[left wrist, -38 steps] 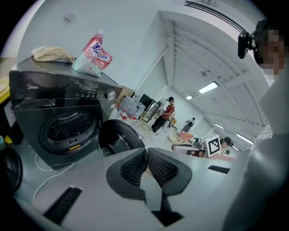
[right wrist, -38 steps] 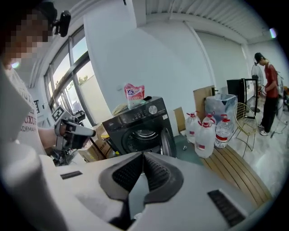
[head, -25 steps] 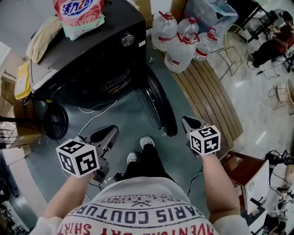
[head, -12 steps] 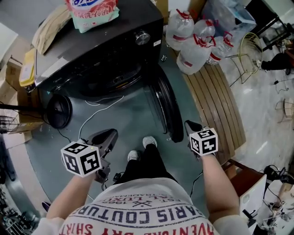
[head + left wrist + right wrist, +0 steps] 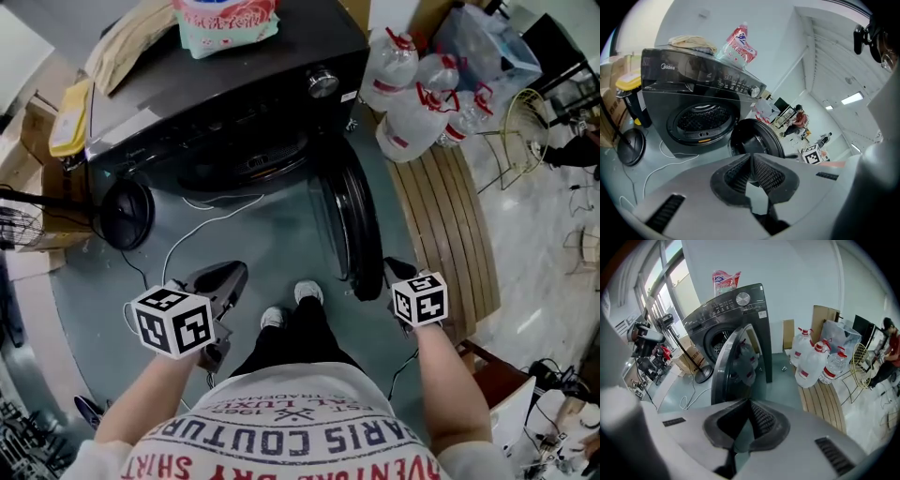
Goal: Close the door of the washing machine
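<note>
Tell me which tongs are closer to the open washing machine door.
The right tongs, just beside the door edge; the left tongs hover farther away, past the person's shoes.

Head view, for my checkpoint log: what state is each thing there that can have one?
Washing machine door: open, swung wide.
Left tool: shut, empty.
Right tool: shut, empty.
Water jugs: upright, capped.

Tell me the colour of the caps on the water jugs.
Red; the caps show best in the right gripper view.
</note>
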The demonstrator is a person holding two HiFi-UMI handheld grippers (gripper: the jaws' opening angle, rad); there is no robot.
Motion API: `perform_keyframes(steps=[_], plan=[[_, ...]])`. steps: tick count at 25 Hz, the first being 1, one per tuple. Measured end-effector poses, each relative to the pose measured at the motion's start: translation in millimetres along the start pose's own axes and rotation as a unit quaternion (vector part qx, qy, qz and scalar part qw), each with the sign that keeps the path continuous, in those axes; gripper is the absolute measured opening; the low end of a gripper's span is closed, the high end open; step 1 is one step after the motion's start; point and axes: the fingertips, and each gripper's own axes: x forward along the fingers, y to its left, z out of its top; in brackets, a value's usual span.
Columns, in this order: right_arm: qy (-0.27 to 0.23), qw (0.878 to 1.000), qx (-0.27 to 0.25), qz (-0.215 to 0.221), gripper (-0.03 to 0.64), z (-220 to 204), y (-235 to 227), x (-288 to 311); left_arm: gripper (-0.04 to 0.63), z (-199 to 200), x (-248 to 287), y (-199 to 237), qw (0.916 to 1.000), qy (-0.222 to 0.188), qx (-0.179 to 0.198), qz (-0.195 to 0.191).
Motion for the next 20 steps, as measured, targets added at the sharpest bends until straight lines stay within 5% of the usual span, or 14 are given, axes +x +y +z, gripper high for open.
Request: perform_keyframes(steps=[20], plan=[[0.043,0.989,-0.079,0.118,0.023,20.8,89.6,36.9,0.041,-20.1,-19.9,43.3,0.9966,-0.029,-0.063,0.044]])
